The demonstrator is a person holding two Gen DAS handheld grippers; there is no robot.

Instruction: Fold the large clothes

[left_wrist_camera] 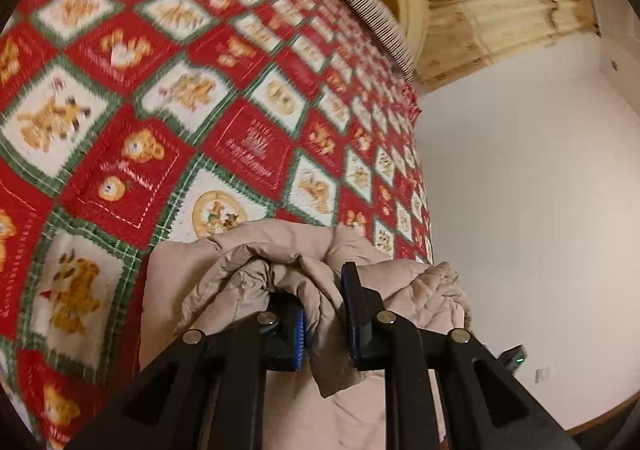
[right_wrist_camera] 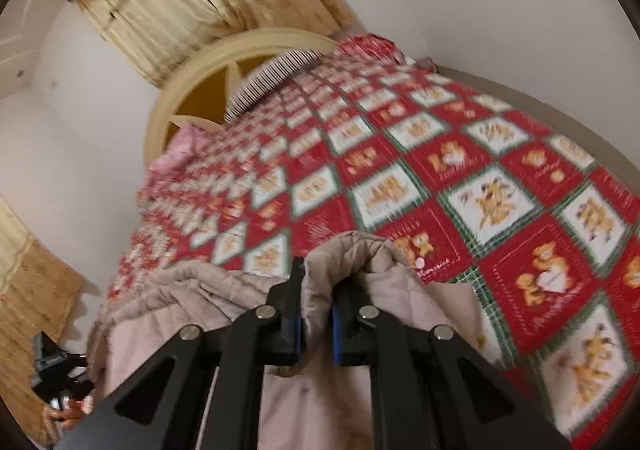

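Observation:
A beige quilted garment (left_wrist_camera: 260,246) lies bunched at the near edge of a bed covered by a red, green and white teddy-bear quilt (left_wrist_camera: 120,90). My left gripper (left_wrist_camera: 324,314) is shut on a thick fold of this garment, and fabric bulges up between and over its black fingers. In the right wrist view the same beige garment (right_wrist_camera: 352,250) loops over my right gripper (right_wrist_camera: 318,314), which is shut on a fold of it. Both grippers point down toward the quilt (right_wrist_camera: 440,170). The rest of the garment hangs below and is mostly hidden by the gripper bodies.
A cream headboard (right_wrist_camera: 168,106) stands at the far end of the bed, with a striped pillow (right_wrist_camera: 272,70) and a pink pillow (right_wrist_camera: 176,154) in front. Yellow curtains (left_wrist_camera: 500,2) hang behind. A white wall (left_wrist_camera: 520,170) runs beside the bed. A hand (right_wrist_camera: 60,414) shows at the lower left.

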